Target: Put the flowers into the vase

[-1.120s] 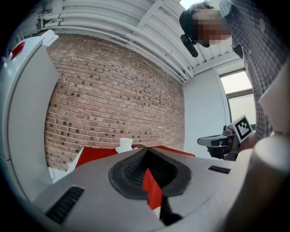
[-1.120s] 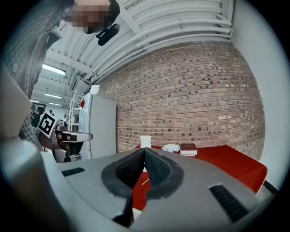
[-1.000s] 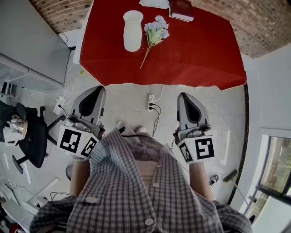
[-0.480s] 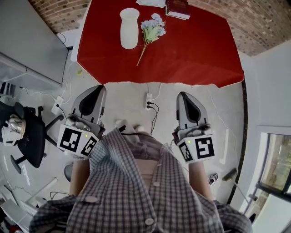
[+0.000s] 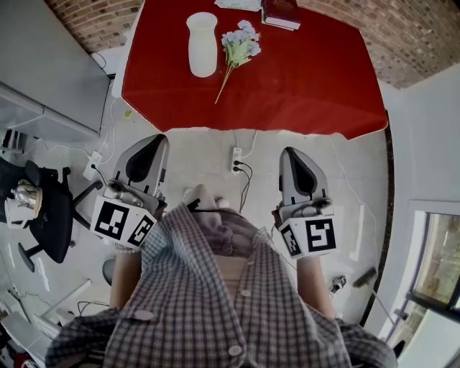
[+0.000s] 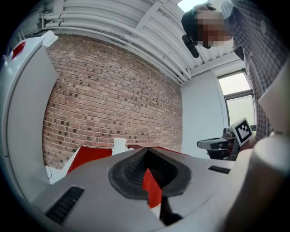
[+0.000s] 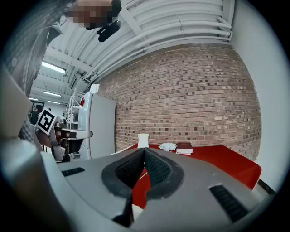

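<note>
A white vase [image 5: 202,44] stands upright on the red table [image 5: 309,79]. A bunch of pale blue flowers [image 5: 241,43] lies just to its right, stem towards me. My left gripper [image 5: 148,142] and right gripper [image 5: 293,153] hover over the floor, short of the table's near edge, both shut with nothing in them. In the left gripper view the vase [image 6: 119,146] shows beyond the closed jaws of the left gripper [image 6: 146,150]. In the right gripper view the vase [image 7: 142,140] and flowers [image 7: 168,146] lie far ahead of the right gripper [image 7: 144,151].
A dark red book [image 5: 282,13] and a paper [image 5: 241,4] lie at the table's far edge. A power strip [image 5: 236,159] with cables lies on the floor before the table. A grey cabinet [image 5: 50,72] and a black chair [image 5: 50,215] stand at the left.
The table with vase and flowers has slid slightly up in the head view. Both grippers have kept their places and stayed shut.
</note>
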`<state>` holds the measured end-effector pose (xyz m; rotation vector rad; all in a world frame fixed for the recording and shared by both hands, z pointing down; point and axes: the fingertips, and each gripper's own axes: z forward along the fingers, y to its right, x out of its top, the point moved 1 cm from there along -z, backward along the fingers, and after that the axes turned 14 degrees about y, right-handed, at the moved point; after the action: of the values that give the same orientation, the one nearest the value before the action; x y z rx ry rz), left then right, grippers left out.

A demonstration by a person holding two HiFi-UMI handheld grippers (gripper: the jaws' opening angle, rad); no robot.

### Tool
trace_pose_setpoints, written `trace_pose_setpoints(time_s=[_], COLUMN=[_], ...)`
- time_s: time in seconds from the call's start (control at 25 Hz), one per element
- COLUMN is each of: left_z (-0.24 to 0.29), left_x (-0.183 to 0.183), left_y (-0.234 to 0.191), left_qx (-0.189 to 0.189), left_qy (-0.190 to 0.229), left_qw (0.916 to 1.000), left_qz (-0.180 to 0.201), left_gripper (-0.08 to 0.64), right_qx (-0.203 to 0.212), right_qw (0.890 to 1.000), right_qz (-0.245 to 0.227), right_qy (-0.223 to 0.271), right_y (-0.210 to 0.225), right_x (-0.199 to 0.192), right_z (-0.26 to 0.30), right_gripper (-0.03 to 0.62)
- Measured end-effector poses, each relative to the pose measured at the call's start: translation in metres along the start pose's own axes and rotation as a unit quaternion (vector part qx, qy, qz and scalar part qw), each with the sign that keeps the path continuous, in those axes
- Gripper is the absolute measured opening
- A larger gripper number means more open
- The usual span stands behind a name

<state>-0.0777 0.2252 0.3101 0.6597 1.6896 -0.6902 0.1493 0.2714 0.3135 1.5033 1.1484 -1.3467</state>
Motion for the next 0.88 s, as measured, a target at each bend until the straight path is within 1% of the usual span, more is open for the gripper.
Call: trace_pose_setpoints(time_s=[0.24,0.48,0.68,0.88], left_z=[0.001,0.016,0.041,0.075], left_x=[-0.004,-0.009,-0.016,-0.022], left_y=[0.000,-0.010,-0.026,-0.045], left_qx=[0.005,0.000,-0.010,-0.023], left_qy=[-0.007,-0.008,-0.012,-0.019], left_qw=[1.0000,1.0000,0.9998,0.9994], left_qz=[0.002,-0.003,-0.012,-0.020], left_gripper=[0.005,0.006,0.006,0.006], right_qx=[0.003,-0.009,-0.021,-0.032], right_qw=[1.000,1.000,1.000,0.999], right_qz=[0.011,0.009,0.005,0.003], right_qy=[0.001,-0.003,-0.012,-0.021], right_y=[0.004,0.014,0.023,0.038], right_x=[-0.003,-0.005,-0.011,-0.016], right_z=[0.002,0.014,0.034,0.068], right_gripper=[0.006,0.006,0.006,0.006])
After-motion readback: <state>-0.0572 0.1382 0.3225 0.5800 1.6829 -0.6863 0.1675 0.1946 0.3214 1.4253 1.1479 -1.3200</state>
